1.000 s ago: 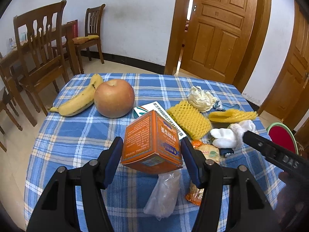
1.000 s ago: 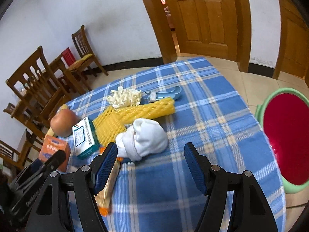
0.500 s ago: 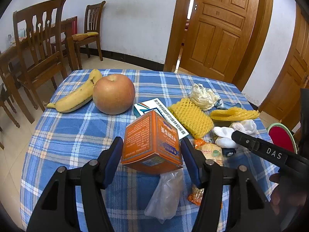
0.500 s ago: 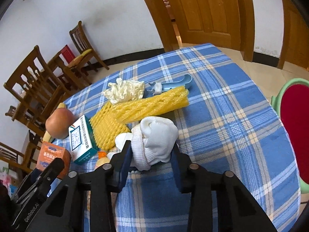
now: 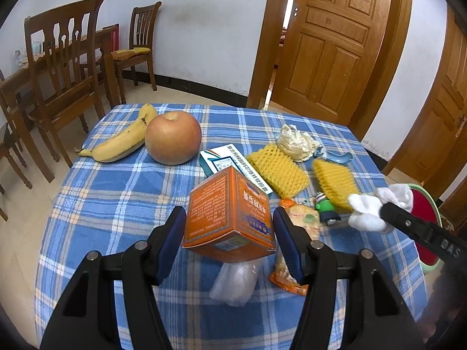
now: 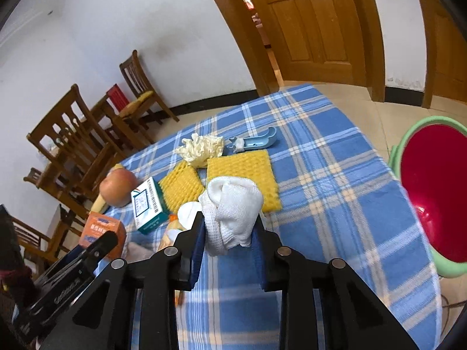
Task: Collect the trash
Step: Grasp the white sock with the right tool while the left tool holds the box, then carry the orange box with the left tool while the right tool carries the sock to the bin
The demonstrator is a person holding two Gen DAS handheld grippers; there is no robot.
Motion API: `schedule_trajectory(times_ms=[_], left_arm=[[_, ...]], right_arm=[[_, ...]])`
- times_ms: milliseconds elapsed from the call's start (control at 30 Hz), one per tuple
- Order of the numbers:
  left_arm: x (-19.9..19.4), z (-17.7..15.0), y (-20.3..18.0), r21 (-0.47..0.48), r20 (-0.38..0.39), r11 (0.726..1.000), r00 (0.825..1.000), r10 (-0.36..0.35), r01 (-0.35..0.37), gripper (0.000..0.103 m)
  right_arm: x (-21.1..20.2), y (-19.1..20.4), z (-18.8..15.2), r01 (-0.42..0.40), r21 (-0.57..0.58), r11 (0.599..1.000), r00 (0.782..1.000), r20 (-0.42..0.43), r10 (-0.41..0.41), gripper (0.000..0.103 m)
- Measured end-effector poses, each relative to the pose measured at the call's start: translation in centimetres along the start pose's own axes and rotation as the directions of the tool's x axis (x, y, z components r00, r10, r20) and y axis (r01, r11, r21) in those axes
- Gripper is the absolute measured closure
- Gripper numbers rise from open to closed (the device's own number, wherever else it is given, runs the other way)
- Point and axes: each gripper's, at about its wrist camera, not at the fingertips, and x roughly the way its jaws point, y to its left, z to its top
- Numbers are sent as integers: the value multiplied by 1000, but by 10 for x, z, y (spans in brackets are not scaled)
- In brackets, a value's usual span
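Observation:
My left gripper (image 5: 229, 216) is shut on an orange carton (image 5: 216, 204), which hangs tilted above the blue checked tablecloth (image 5: 116, 204). A balled white cloth (image 6: 230, 198) sits between the pads of my right gripper (image 6: 229, 221); its jaws are closing and press on the cloth. The left wrist view shows that cloth (image 5: 367, 213) raised off the table at the right. Beyond the table's right edge stands a red bin with a green rim (image 6: 432, 192). Other litter on the table: two yellow foam nets (image 6: 242, 172), a crumpled tissue (image 6: 201, 148), a clear plastic bag (image 5: 236, 277) and an orange snack wrapper (image 5: 297, 221).
An apple (image 5: 173, 137) and a banana (image 5: 122, 143) lie at the far left of the table. A teal and white box (image 5: 230, 163), a blue scoop (image 6: 256, 143) and a small green toy (image 5: 325, 207) are among the litter. Wooden chairs (image 5: 64, 67) stand to the left.
The right gripper reached the white cloth, closed on it and lifted it toward the right. One yellow net now lies flat. The left gripper and its carton have not moved.

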Motion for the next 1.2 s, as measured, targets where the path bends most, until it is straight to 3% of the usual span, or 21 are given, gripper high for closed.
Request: schedule_trajectory(times_ms=[433, 600, 900, 1200], left_arm=[[-27, -1, -30, 40, 6, 996, 997, -79, 78, 41], [-34, -1, -44, 47, 0, 990, 991, -130, 130, 41], [-38, -5, -85, 111, -9, 979, 986, -168, 168, 41], [-39, -14, -139, 202, -40, 956, 977, -209, 212, 41]], right_arm=[[-49, -18, -28, 14, 24, 1000, 1000, 8, -14, 73], [-68, -36, -34, 15, 85, 996, 999, 33, -18, 73], [-99, -84, -46, 61, 192, 979, 992, 93, -80, 73], [-116, -115, -48, 48, 245, 968, 988, 129, -82, 73]])
